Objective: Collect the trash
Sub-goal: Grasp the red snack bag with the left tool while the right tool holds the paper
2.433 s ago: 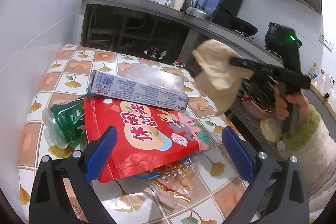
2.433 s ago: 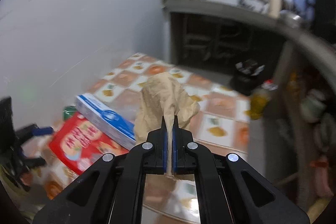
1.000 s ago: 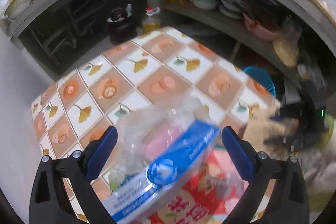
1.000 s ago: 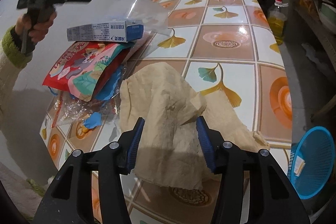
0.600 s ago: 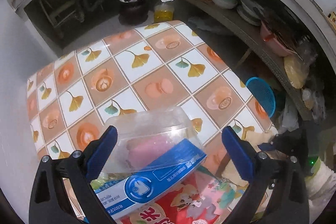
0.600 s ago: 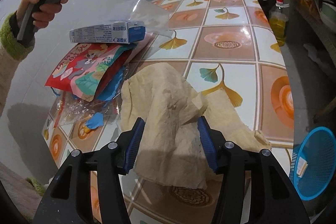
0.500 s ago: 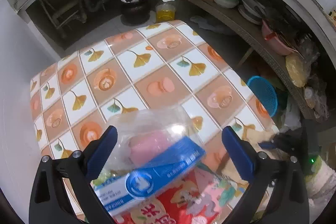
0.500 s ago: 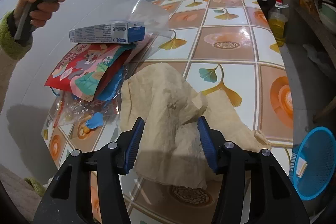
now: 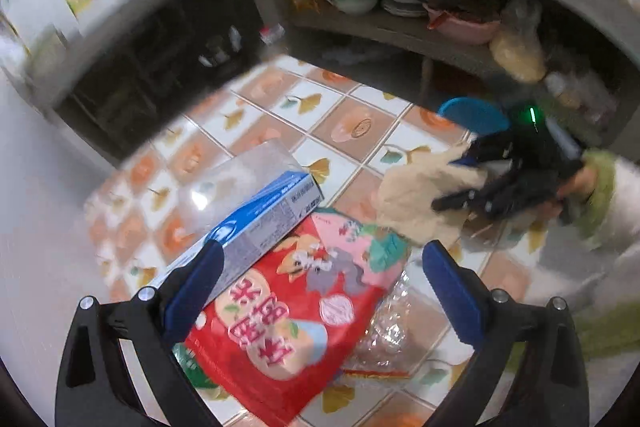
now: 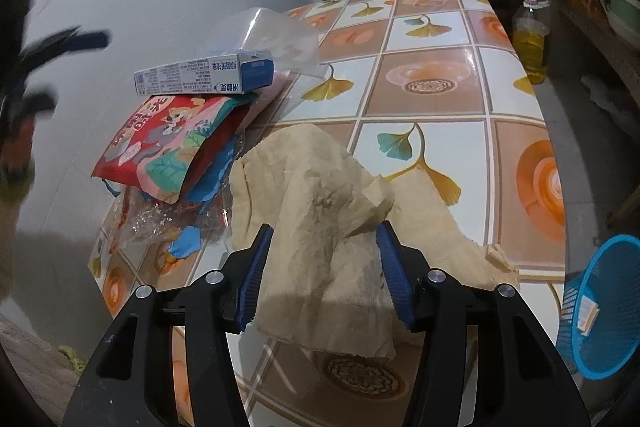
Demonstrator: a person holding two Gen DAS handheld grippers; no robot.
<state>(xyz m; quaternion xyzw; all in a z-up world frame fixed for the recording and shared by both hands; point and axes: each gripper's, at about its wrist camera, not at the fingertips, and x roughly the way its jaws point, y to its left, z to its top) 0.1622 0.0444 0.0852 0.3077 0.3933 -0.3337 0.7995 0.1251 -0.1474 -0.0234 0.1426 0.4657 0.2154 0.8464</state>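
Right gripper (image 10: 324, 275) fingers (image 10: 256, 267) spread, straddling crumpled beige paper towel (image 10: 320, 219) on tiled table (image 10: 436, 83).

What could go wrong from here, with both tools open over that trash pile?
The beige paper towel overhangs the table edge; a partial pinch by the right tool may tear it. The blue-and-white carton sits loosely atop the red snack bag; the left tool could knock it off.

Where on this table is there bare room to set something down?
Bare tiles fill the far half of the table, beyond the beige tissue and right of the clear plastic container. The wall-side corner is crowded: blue carton on red snack bag, wrappers beneath.
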